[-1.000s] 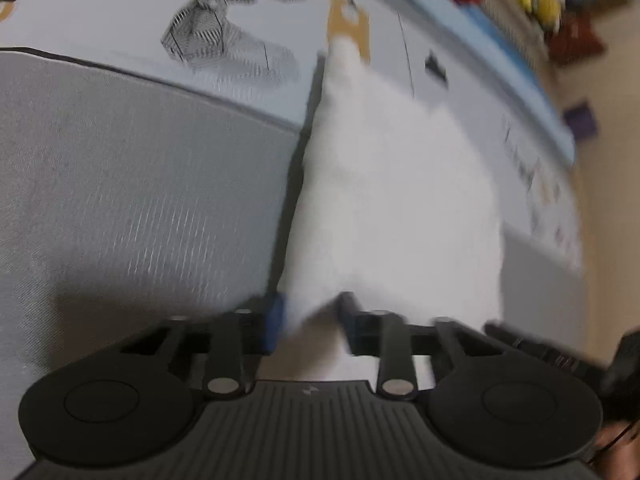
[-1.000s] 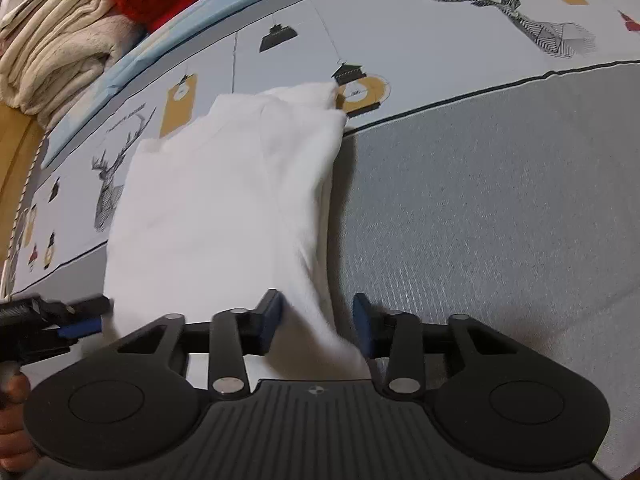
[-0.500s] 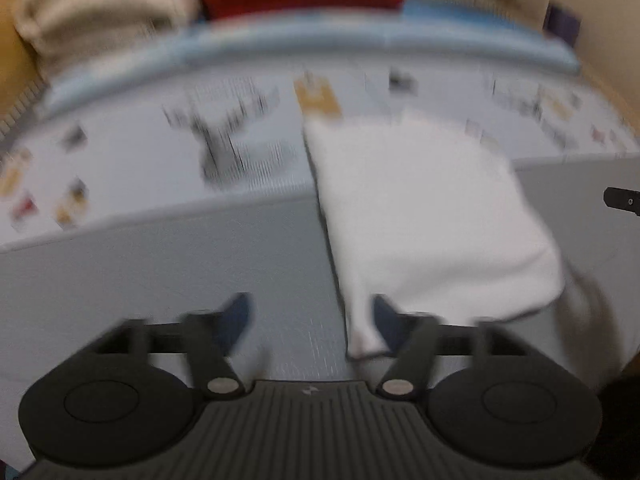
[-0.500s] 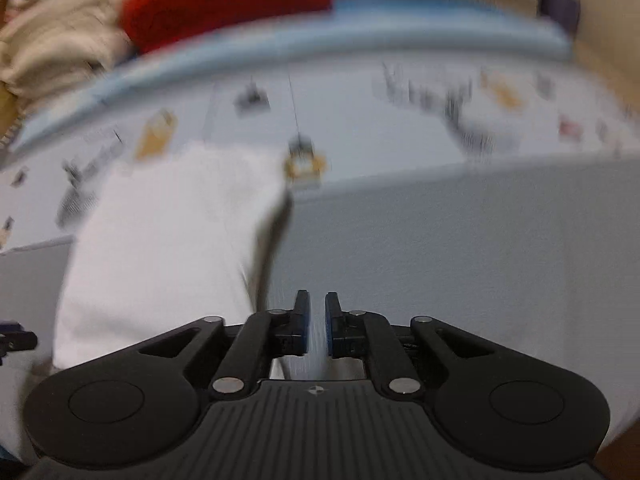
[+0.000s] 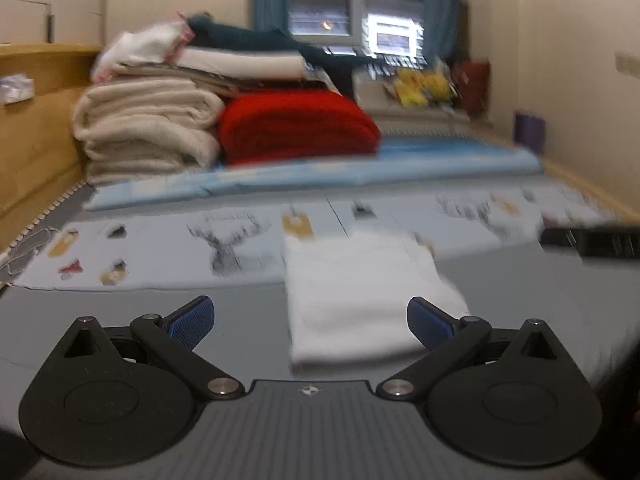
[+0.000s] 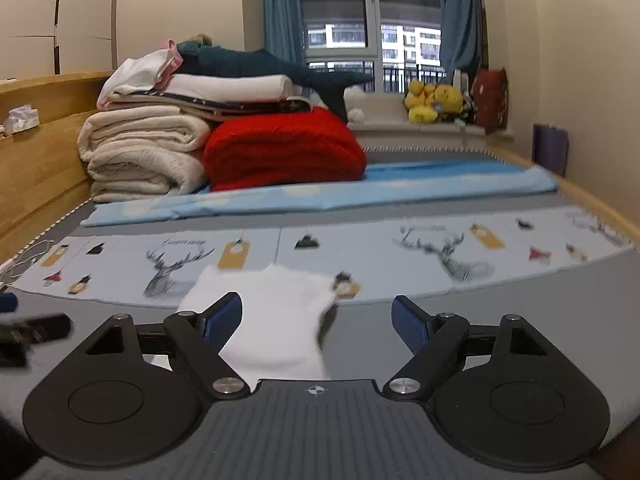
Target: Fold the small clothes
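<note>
**Both grippers let go, garment folded on the bed**

We had the left gripper (image 5: 310, 320) and the right gripper (image 6: 316, 320) spread wide, fingers just opened and empty. The small white folded cloth garment (image 5: 360, 300) lay flat on the grey bed mat (image 5: 140, 308), ahead and below, its long axis running away from us. It sat right of the left fingers, left of ours on the right, about equally near.

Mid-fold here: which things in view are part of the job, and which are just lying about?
In the job: white garment, folded on the grey mat; left tool and right tool, both open, empty.

Lying about: red blanket; cream blankets; yellow plush toys.
</note>
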Motion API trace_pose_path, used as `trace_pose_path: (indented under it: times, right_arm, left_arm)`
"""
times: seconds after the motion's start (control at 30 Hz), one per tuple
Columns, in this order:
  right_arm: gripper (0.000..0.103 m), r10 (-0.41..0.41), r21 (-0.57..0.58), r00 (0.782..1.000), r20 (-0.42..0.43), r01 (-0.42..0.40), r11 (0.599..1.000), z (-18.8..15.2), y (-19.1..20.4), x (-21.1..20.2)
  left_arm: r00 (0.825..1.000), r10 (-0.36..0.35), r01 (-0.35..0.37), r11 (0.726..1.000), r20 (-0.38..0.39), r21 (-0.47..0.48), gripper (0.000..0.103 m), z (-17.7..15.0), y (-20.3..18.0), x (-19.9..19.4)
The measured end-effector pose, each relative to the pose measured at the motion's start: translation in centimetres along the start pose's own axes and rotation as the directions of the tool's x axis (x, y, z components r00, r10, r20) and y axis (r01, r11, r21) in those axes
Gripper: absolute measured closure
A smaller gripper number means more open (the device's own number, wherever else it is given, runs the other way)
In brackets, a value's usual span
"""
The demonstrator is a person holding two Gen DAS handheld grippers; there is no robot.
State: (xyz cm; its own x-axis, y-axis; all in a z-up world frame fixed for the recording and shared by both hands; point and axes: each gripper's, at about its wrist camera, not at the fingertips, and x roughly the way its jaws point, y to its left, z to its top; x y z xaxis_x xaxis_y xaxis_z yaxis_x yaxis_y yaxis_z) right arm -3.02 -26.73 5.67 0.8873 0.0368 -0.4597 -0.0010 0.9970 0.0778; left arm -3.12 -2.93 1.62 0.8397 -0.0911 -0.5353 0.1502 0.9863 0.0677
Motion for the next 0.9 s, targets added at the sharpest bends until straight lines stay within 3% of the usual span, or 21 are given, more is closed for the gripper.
trace_pose_path:
  times: [0.03, 0.17, 0.33, 0.57, 0.9]
  right_arm:
    - [0.020, 0.000, -0.002, 1.000, -0.009, 0.000, 1.000, -0.6, 0.4, -0.1]
    - [0.020, -0.003, -0.053, 0.998, -0.064, -0.001, 0.999, -1.4, 2.0, 1.0]
    - [0.021, -0.020, -0.042, 0.994, -0.106, 0.015, 0.999, -1.7, 2.7, 2.3]
    - [0.021, 0.013, -0.100, 0.993, -0.117, -0.025, 0.995, -2.2, 5.0, 3.1]
    - [0.021, 0.021, -0.118, 0.990, -0.140, -0.038, 0.992, -2.3, 6.6, 4.1]
  left_arm:
    - [0.999, -0.007, 0.007, 1.000, -0.054, 0.002, 0.000, -0.2, -0.3, 0.6]
    - [0.997, 0.072, -0.072, 0.997, -0.009, -0.014, 0.000, 0.3, -0.7, 2.1]
    - [0.994, 0.051, -0.065, 0.988, -0.099, -0.139, 0.000, 0.6, 0.5, 4.1]
    - [0.994, 0.032, -0.042, 0.994, -0.102, -0.098, 0.000, 1.0, 0.7, 4.8]
    - [0.991, 0.024, -0.043, 0.989, -0.134, -0.145, 0.001, 0.9, 1.4, 5.5]
